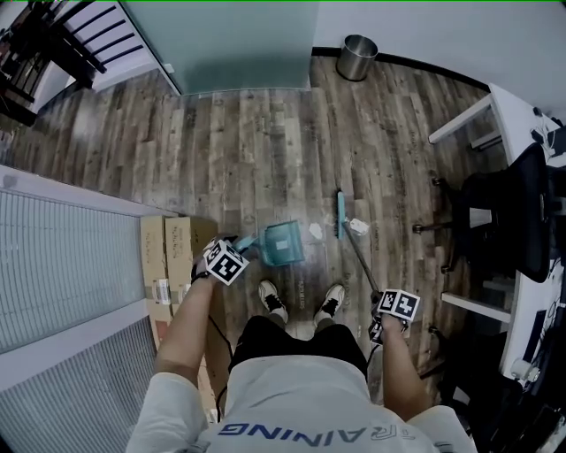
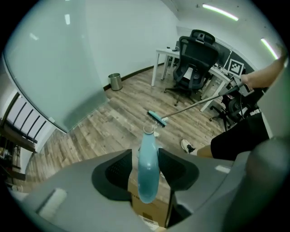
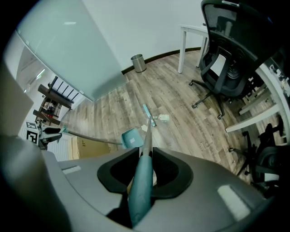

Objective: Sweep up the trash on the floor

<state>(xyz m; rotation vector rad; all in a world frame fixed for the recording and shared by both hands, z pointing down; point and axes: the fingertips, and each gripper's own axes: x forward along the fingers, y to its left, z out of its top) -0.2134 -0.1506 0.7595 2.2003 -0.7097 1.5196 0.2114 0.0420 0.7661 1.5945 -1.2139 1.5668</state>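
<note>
On plank floor [image 1: 265, 150]; steel bin [image 1: 356, 58]

Grey-brown plank floor [image 1: 265, 159] runs to a frosted glass panel [image 1: 221, 44] and a white wall [image 1: 424, 26] at the far side, with a steel bin [image 1: 356, 57] at their foot. A white desk [image 1: 517, 115] and black chair [image 1: 517, 212] stand right. Cardboard boxes [image 1: 164, 257] and a ribbed white panel [image 1: 62, 257] are left. Strip lights [image 2: 219, 12] glow overhead.

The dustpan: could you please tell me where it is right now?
In the head view, the dustpan sits on the floor ahead of the person's left shoe, just left of the broom.
</note>
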